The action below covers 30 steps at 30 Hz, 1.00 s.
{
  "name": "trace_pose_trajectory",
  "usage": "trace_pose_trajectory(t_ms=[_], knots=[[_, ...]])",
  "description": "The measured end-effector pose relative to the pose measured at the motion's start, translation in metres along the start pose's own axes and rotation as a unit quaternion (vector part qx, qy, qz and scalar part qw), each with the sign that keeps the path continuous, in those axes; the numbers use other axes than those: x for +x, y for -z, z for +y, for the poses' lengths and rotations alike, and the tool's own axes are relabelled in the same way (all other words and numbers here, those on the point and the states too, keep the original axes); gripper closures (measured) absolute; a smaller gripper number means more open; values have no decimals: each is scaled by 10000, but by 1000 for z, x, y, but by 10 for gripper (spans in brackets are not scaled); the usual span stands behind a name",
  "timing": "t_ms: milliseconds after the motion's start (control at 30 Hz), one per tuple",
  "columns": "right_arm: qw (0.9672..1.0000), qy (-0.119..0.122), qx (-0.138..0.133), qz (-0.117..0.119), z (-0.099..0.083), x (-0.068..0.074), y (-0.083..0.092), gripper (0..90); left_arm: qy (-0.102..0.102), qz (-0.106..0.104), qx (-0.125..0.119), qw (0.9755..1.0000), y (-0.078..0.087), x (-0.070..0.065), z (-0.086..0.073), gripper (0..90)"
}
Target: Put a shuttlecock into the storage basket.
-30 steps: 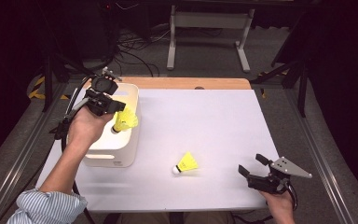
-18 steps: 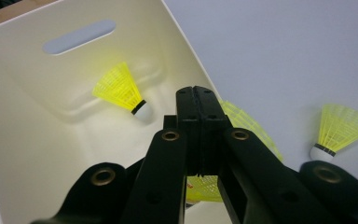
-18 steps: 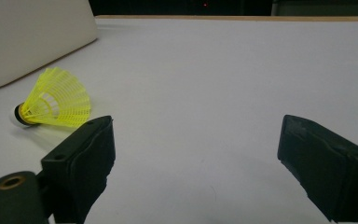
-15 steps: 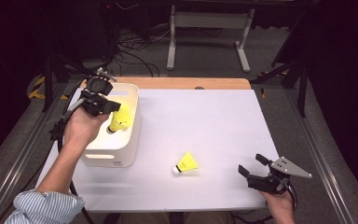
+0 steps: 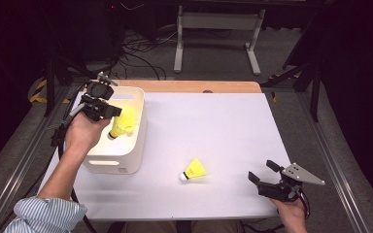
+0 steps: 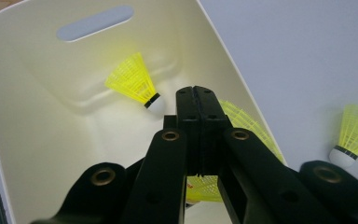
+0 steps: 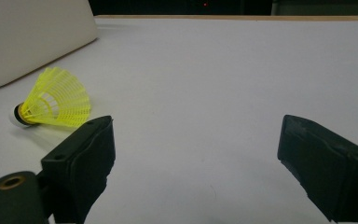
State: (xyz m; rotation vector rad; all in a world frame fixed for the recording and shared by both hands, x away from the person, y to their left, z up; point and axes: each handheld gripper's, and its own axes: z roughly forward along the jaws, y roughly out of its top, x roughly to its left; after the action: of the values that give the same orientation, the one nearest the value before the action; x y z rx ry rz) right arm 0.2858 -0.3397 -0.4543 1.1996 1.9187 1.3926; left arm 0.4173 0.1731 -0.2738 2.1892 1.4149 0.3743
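While the left gripper (image 5: 118, 112) hangs over the white bin (image 5: 138, 141), a shuttlecock could drop outside it.

From the high view, the clamped shuttlecock (image 5: 122, 126) sits above the bin near its right wall; a release there risks bouncing it out.
Along the left gripper view, the jaws press together on yellow feathers (image 6: 247, 122), another shuttlecock (image 6: 135, 84) lying inside; thin feathers may crush.
Through the right gripper view, the right gripper (image 7: 193, 168) stands apart, the loose shuttlecock (image 7: 56, 100) to its left; a hasty reach could roll it.
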Motion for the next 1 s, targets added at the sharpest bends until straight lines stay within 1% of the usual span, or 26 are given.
trace_pose_trajectory(t_ms=[333, 567, 600, 633, 1000], knots=[[10000, 10, -11, -6, 0, -1, 0, 119, 54, 86, 62, 9999, -9, 7, 0, 900], [10000, 17, -16, -4, 0, -1, 0, 119, 132, 138, 106, 9998, -16, 12, -1, 900], [10000, 17, -15, -4, 0, 0, 0, 119, 113, 159, 95, 9998, -17, 13, -1, 900], [10000, 20, -16, -4, 0, 0, 0, 119, 155, 146, 109, 9997, -17, 13, -1, 900], [10000, 12, 4, -4, 0, 0, 0, 119, 274, 181, 135, 9994, -26, 23, -3, 900]])
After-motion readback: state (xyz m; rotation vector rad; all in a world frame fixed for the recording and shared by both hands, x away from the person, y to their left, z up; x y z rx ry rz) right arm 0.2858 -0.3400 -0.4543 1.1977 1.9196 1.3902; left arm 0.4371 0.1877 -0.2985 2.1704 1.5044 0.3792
